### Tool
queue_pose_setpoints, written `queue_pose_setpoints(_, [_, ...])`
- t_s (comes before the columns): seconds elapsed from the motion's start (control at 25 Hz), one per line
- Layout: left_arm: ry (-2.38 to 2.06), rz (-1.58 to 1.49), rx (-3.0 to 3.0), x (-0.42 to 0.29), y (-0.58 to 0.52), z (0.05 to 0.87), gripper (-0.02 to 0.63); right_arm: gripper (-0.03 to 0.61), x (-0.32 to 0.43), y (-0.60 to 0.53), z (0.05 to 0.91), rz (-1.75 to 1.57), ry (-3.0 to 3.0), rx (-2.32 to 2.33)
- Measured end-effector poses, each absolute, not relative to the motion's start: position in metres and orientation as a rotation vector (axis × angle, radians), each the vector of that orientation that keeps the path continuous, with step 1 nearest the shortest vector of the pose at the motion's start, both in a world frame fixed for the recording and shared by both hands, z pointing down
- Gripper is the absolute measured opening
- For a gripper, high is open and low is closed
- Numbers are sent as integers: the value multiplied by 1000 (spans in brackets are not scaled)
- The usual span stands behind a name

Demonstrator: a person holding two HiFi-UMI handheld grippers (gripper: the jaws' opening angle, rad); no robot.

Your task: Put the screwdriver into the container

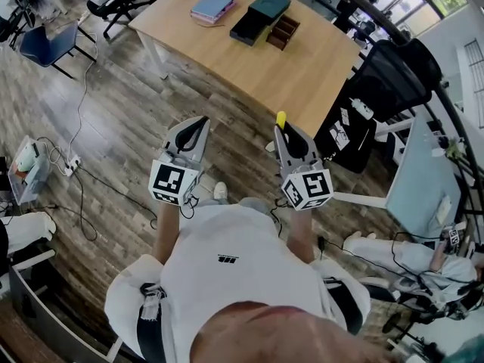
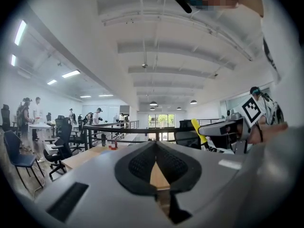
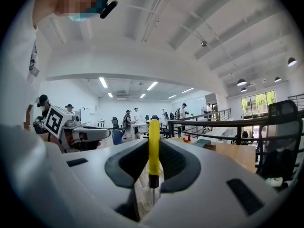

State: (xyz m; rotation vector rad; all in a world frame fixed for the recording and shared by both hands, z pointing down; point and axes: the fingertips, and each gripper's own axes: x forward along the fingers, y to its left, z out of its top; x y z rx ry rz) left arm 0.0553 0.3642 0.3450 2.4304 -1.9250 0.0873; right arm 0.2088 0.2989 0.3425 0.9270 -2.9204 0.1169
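Note:
A yellow-handled screwdriver (image 3: 154, 132) stands upright between the pads of my right gripper (image 3: 153, 145), which is shut on it. Its handle tip (image 1: 281, 119) pokes out past the right gripper (image 1: 282, 131) in the head view. My left gripper (image 1: 200, 122) is held level beside it; its jaws (image 2: 156, 144) meet at the tips with nothing between them. Both grippers hang over the wooden floor, short of the table (image 1: 302, 74). On the table's far part lie a black open tray (image 1: 249, 27), a dark green box (image 1: 269, 6) and a brown compartment box (image 1: 283, 32).
A blue book (image 1: 212, 7) lies left of the boxes. A black office chair (image 1: 386, 89) stands at the table's right corner, and a blue chair (image 1: 47, 44) at the far left. Cables and a power strip (image 1: 72, 165) lie on the floor at left. People stand in the background.

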Motion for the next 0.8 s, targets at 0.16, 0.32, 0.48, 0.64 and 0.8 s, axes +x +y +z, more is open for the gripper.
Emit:
queue_pose_setpoints(0.16, [-1907, 89, 2446, 41, 350, 350, 9, 60, 194, 288, 346, 116, -2913, 942])
queue_pose_setpoints(0.32, [-1903, 87, 2450, 28, 335, 350, 9, 60, 183, 273, 347, 108, -2906, 950])
queue_pose_setpoints(0.48, [-1888, 73, 2462, 20, 322, 348, 9, 60, 176, 261, 347, 106, -2903, 970])
queue_pose_setpoints(0.64, [-1884, 61, 2481, 16, 307, 347, 9, 60, 171, 246, 347, 101, -2906, 979])
queue_pose_setpoints(0.8, [-1889, 65, 2485, 10, 286, 348, 9, 60, 163, 226, 349, 94, -2916, 966])
